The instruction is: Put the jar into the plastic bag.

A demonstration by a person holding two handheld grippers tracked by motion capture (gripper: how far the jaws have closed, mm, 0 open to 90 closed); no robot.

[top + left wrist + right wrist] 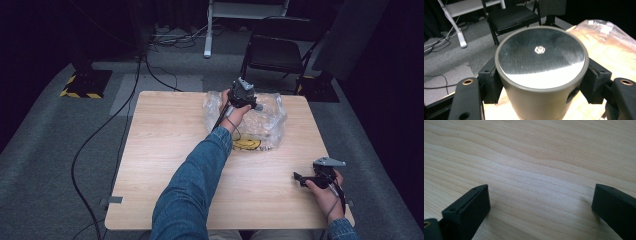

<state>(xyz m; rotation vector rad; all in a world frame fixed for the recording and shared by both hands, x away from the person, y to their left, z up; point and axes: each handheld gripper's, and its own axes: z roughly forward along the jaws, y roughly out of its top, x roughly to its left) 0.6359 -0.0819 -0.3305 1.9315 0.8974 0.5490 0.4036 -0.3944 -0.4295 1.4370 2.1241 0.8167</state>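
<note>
Clamping a dark cylinder (541, 72) with a shiny metal top between its two jaws, the left gripper (243, 95) sits in the upper middle of the high view, over a crumpled clear plastic bag (265, 122) on the wooden table (165, 150). The right gripper (320, 177) rests at the lower right, jaws spread wide over bare wood, holding nothing.

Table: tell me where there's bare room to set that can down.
The table's whole left half is bare wood, from the sleeve out to its left edge. The far right is crowded by the plastic bag; the right gripper sits near the right corner.
</note>
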